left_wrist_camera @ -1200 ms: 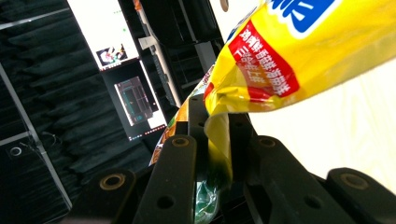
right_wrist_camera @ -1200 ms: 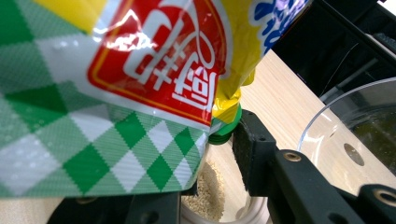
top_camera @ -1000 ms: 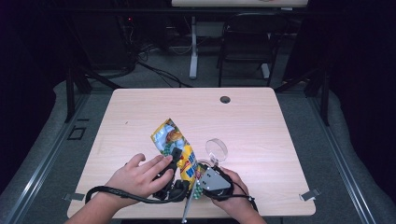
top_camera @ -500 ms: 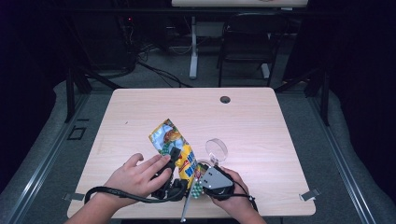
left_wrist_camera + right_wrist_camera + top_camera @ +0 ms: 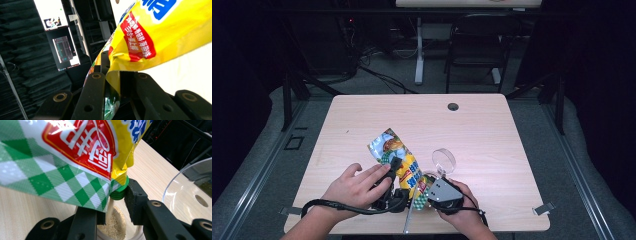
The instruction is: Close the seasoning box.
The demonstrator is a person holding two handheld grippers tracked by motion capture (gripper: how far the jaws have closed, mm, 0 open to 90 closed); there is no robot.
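Lying on the table near its front edge, the snack pouch runs long axis away from the person, green spout nearest. Left gripper is clamped on the pouch's edge. Right gripper holds its jaws part open around the spout, over a clear cup of granules, the clear lid just beyond it.

A light wooden table with a dark round grommet hole near its far edge is standing on grey floor, while a black chair and a white desk leg are sitting beyond it, and lit monitors are glowing in the dark.
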